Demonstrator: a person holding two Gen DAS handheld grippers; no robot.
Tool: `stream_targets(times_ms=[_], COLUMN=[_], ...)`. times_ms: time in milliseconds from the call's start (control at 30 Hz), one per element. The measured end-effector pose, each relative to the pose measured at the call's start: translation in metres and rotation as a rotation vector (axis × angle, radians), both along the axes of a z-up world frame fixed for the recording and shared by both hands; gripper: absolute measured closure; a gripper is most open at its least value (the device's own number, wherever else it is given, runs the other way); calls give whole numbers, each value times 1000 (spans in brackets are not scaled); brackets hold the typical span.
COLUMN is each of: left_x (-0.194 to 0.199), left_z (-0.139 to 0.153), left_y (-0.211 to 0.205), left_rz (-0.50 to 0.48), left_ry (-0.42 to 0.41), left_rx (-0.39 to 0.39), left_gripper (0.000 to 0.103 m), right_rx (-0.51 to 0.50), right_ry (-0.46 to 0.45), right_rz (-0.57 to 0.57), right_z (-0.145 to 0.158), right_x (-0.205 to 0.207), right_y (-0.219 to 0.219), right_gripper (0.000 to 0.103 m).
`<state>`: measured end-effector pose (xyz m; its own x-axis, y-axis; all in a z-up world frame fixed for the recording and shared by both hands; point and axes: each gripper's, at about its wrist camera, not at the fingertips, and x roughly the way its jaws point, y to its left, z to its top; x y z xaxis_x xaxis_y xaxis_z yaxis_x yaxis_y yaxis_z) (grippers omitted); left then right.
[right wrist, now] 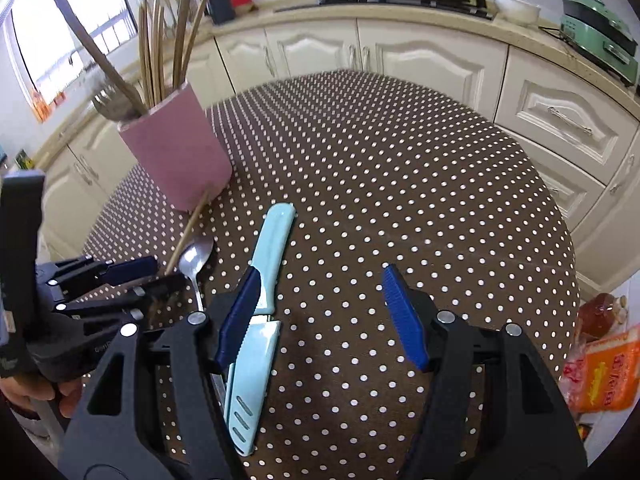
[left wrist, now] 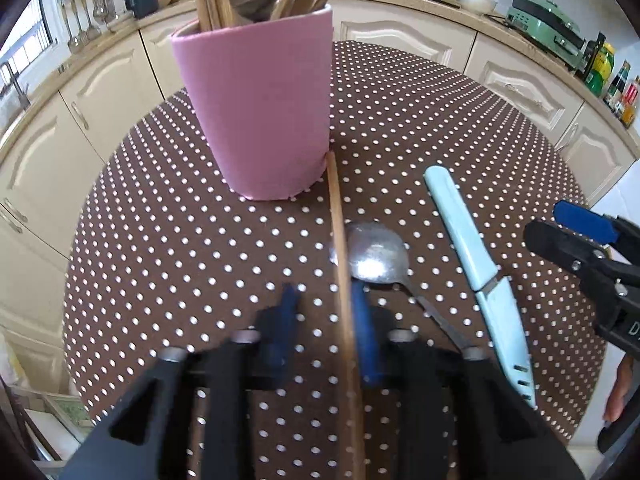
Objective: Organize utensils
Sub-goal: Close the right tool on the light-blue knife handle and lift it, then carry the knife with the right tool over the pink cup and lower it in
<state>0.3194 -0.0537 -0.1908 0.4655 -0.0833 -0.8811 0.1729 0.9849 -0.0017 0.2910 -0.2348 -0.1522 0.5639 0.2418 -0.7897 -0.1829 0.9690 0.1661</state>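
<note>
The left fingers (left wrist: 324,320) are held apart, with a wooden chopstick (left wrist: 340,240) between them. The stick is touched by one finger. The other finger is blurred and is seen a little apart from it. A spoon (left wrist: 376,256) is seen just past the fingertips, on the dotted surface (left wrist: 160,240). Further ahead a pink cup (left wrist: 256,112) is stood, with the stick's far end right at its bottom. The right fingers (right wrist: 320,276) are spread wide. A light blue knife (right wrist: 272,248) is laid flat under the left one.
</note>
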Motion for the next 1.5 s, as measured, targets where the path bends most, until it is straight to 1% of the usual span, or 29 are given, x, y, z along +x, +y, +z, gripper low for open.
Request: stream_targets(times_ms=[33,100,167,400,467,533,600,667,700,767,867,933,1033,1133,1233,1367,1500], left_x=[2,6,4,-13,-17,-23,-28,-39,-42,-50,-68,-80,-104,-125,-142,-157,-168], left_z=[0,0,4,21,26,30,33,37,39,44,56,66,83,95,112,127,138], left_y=[1,1,1,6,6,8,8,11,11,14,15,19,28,35,40,45,46], left_rz=[1,2,0,-20,-25,-33,-41,-46,-47,-46,-35,-22,-12,-5,12,37,64], left_ry=[5,9,-11,-78,-94,-108,-127,-156,-172,-213,-289,-348,-436,-522,-627,-725,-822], left_rx=[-14,-36,-57,-102,-113,-124,-135,-142,-141,-143,-143,-143,-143,-147,-161,-185,-192], left_gripper=[97,97,97,98,98,98,98,98,98,98,98,98,98,98,98,98,98], right_rx=[-3,-5,-2,-96,-105,-130,-141,-166,-177,-172,-131,-90,-34,16,59,103,138], right_ry=[12,45,80,158,183,200,225,221,221,217,217,209,174,112,50,-48,-115], right_rz=[8,18,40,69,75,78,84,82,75,77,71,72,66,63,71,80,93], right_z=[-1,-2,-4,-13,-17,-20,-26,-28,-29,-29,-28,-26,-16,3,22,52,71], right_x=[3,10,18,35,40,45,51,55,57,60,63,61,52,37,23,2,-26], right_y=[4,10,20,48,54,59,64,70,71,74,69,62,44,33,26,18,10], right_gripper=[40,40,40,40,41,46,55,59,68,78,80,81,81,82,82,82,82])
